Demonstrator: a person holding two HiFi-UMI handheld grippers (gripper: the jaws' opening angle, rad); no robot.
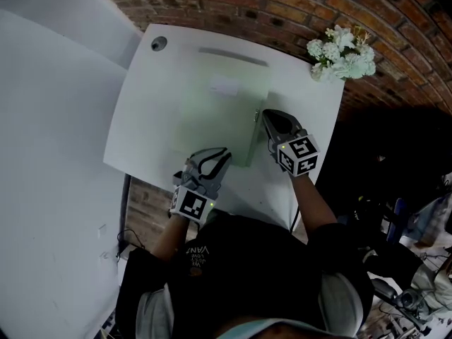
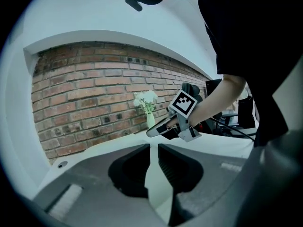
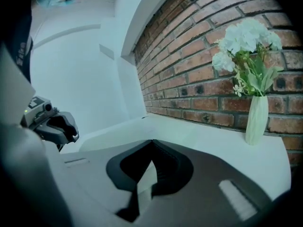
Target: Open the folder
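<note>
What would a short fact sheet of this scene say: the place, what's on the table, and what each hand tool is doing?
Setting: white table against a brick wall
Main item: pale green folder lying on the table, cover not yet swung open
Left gripper: at the folder's near edge, fingers slightly apart with that edge between them
Right gripper: at the folder's right edge, fingers closed on it
Decoration: white flowers in a pale vase at the far right corner
</note>
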